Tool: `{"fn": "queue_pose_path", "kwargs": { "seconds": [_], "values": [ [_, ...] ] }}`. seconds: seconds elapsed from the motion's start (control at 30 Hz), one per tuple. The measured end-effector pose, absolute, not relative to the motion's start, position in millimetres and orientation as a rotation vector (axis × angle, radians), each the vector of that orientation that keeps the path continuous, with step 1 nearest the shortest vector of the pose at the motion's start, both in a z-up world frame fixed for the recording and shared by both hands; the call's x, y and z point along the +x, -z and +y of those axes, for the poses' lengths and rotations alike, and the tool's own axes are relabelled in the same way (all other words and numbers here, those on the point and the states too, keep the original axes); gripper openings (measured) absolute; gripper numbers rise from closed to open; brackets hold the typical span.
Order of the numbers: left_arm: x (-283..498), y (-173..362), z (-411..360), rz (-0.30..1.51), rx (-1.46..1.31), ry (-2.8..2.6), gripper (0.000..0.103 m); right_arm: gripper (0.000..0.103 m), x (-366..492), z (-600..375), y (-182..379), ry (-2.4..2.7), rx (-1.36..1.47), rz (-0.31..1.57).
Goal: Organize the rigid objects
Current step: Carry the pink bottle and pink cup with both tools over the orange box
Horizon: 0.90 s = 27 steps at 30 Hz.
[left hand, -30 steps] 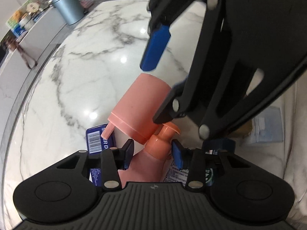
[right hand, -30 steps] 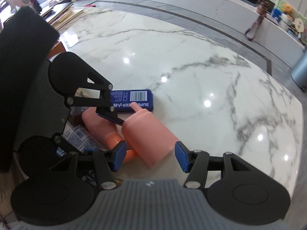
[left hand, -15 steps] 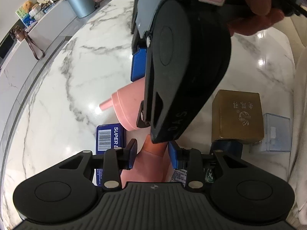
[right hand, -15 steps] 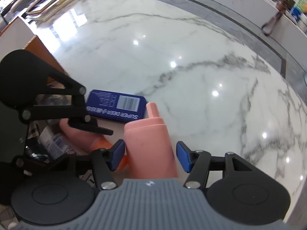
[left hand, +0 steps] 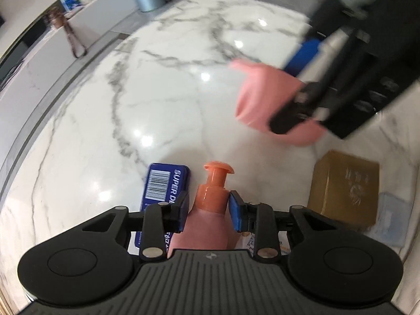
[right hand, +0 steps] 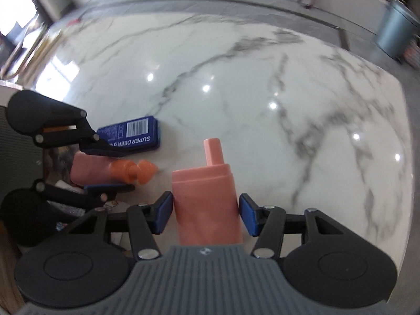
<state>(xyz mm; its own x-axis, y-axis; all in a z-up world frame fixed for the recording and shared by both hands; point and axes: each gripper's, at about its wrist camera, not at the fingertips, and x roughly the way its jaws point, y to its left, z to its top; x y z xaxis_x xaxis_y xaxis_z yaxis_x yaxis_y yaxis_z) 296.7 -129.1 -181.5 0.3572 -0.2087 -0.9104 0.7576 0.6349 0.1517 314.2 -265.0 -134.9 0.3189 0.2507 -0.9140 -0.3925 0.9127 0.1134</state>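
Note:
My left gripper (left hand: 208,211) is shut on a pink pump bottle (left hand: 210,220) with an orange pump head, which lies on the marble table (left hand: 131,110). It also shows in the right wrist view (right hand: 110,170), with the left gripper (right hand: 113,168) around it. My right gripper (right hand: 206,214) is shut on a pink cap with a spout (right hand: 207,197) and holds it above the table. In the left wrist view the cap (left hand: 267,99) is blurred and up at the right, held by the right gripper (left hand: 302,86).
A blue SUPER DEER box (left hand: 162,191) lies left of the bottle; it also shows in the right wrist view (right hand: 131,134). A gold box (left hand: 344,186) and a clear blue case (left hand: 391,218) sit at the right. Printed packets (left hand: 252,241) lie under the bottle.
The right gripper has closed on the pink cap and lifted it up and away to the right, off the bottle. The orange pump head is now uncovered. The left gripper has stayed on the bottle.

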Motion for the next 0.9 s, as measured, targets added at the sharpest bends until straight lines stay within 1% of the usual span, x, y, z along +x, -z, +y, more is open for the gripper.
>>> {"fn": "queue_pose_path", "kwargs": {
  "seconds": [0.03, 0.13, 0.4, 0.53, 0.67, 0.9],
  "values": [
    [297.1, 176.9, -126.0, 1.015, 0.61, 0.67, 0.031, 0.056, 305.8, -269.5, 130.7, -0.41, -0.111, 1.153],
    [276.9, 161.2, -122.0, 0.989, 0.563, 0.628, 0.029, 0.056, 281.5, -279.1, 123.7, -0.358, -0.042, 1.104],
    [238.6, 137.9, -106.0, 0.89, 0.468, 0.501, 0.029, 0.055, 235.3, -285.5, 115.3, -0.212, 0.08, 0.981],
    [217.4, 124.5, -90.2, 0.848, 0.36, 0.457, 0.029, 0.055, 216.2, -285.0, 97.9, -0.172, 0.122, 0.912],
    [195.4, 100.5, -71.3, 0.786, 0.245, 0.404, 0.029, 0.055, 193.8, -273.7, 74.1, -0.191, 0.152, 0.851],
    [162.7, 43.3, -31.6, 0.698, 0.123, 0.373, 0.029, 0.055, 165.4, -229.6, 43.5, -0.293, 0.119, 0.797]
  ]
}}
